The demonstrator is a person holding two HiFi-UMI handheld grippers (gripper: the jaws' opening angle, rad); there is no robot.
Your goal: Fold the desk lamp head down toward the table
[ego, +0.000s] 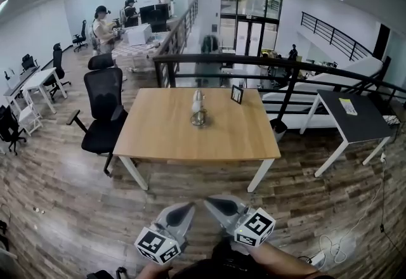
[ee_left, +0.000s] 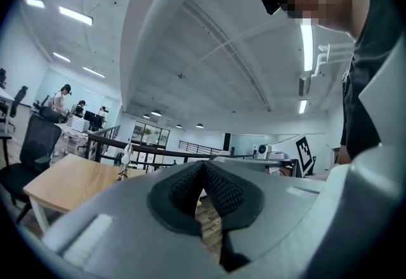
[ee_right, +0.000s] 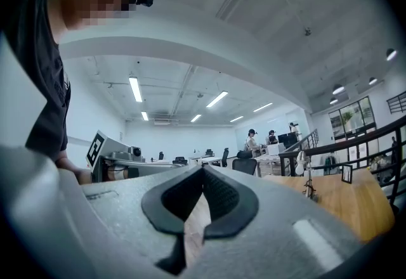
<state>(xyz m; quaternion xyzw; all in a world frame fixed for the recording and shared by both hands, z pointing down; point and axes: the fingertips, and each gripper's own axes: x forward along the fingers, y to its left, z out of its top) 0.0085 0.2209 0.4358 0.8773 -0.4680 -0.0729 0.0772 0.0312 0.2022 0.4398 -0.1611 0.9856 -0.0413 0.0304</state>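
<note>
The desk lamp point(ego: 198, 108) stands upright near the middle of the wooden table point(ego: 158, 141), its pale head above a round base. Both grippers hang low at the bottom of the head view, over the floor and well short of the table's near edge. My left gripper point(ego: 188, 207) is shut with nothing in it. My right gripper point(ego: 209, 201) is likewise shut and empty. In the left gripper view the lamp point(ee_left: 125, 160) shows small and far off on the table point(ee_left: 63, 182). The right gripper view has the lamp point(ee_right: 308, 179) at the right, on the table point(ee_right: 355, 205).
A small picture frame point(ego: 236, 94) stands on the table behind the lamp. A black office chair point(ego: 101, 113) sits at the table's left end. A dark desk point(ego: 352, 120) stands to the right, and a black railing point(ego: 254, 62) runs behind. People work at desks far back.
</note>
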